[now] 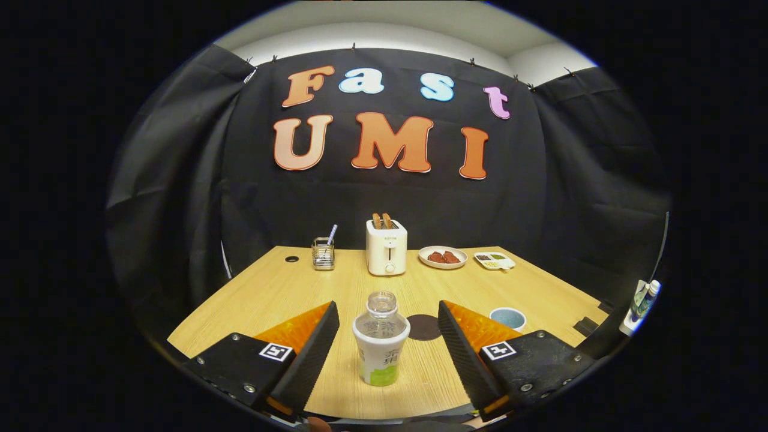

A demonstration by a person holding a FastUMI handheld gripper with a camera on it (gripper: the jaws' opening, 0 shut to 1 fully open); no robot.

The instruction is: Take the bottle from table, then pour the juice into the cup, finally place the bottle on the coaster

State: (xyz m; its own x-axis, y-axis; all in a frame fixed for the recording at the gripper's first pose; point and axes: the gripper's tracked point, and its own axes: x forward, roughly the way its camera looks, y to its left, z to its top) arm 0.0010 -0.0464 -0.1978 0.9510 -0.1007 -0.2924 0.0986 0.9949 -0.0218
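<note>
One uncapped bottle (381, 345) — between spread tool (384, 348) fingers

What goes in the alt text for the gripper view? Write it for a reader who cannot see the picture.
An open gripper has its two fingers either side of an uncapped bottle standing upright on a wooden table, not touching it. Just beyond the bottle lies a dark round coaster, with a cup further right. A toaster stands at the back.

clear plastic bottle (381, 345), wood-grain table (288, 288)

Condiment tray (494, 260) contents too small.
</note>
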